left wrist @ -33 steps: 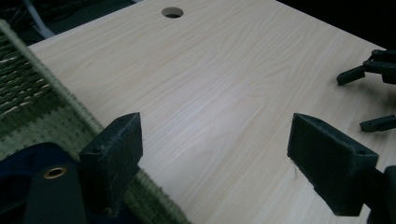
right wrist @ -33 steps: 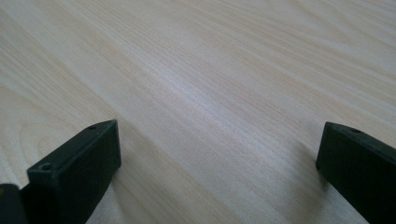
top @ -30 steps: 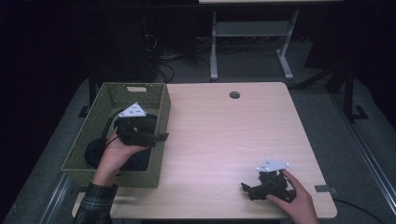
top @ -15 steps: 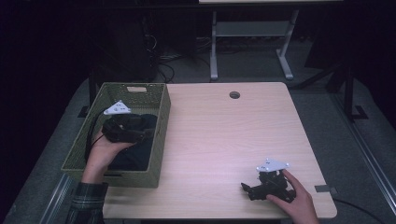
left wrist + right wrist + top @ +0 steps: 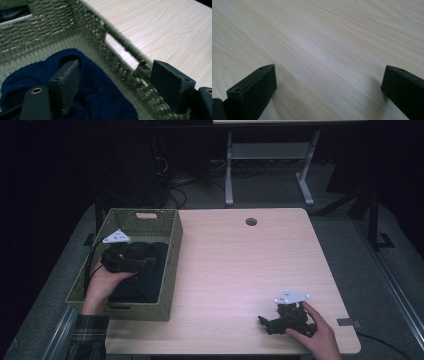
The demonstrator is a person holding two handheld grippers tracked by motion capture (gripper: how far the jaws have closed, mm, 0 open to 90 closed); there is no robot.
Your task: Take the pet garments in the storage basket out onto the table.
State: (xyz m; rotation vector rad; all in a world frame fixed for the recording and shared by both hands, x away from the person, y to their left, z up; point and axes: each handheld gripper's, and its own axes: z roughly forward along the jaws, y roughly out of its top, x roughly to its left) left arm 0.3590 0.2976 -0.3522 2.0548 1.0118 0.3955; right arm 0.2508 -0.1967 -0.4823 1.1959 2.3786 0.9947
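High view: a green woven basket [image 5: 170, 265] sits on the left part of the light wood tabletop [image 5: 240, 270], its long axis running from the person's side toward the far edge, with a handle slot in the far wall. Inside it lies a dark blue cloth [image 5: 142, 280], bunched into soft folds and covering most of the basket floor from the middle to the near end.

The left gripper [image 5: 145, 261] is held over the basket, above the cloth, pointing toward the basket's right wall; the left hand [image 5: 102, 282] reaches in over the near left corner, and a plaid sleeve shows below it. In the left gripper view the cloth [image 5: 100, 95] looks fuzzy, like fleece or knit, and the fingers [image 5: 65, 82] stand wide apart with nothing between them: one hangs over the cloth, the other lines up with the basket's woven wall [image 5: 117, 62], beyond which the bare tabletop spreads.

The right gripper [image 5: 262, 321] rests low on the tabletop near the right front corner, well apart from the basket, pointing left, held by the right hand [image 5: 312, 332]. In the right gripper view its fingers [image 5: 254, 87] are spread wide over plain wood grain, holding nothing.

A round cable hole [image 5: 251, 222] sits near the tabletop's far edge. Beyond the tabletop, a grey metal frame [image 5: 270, 155] stands on the dark floor.
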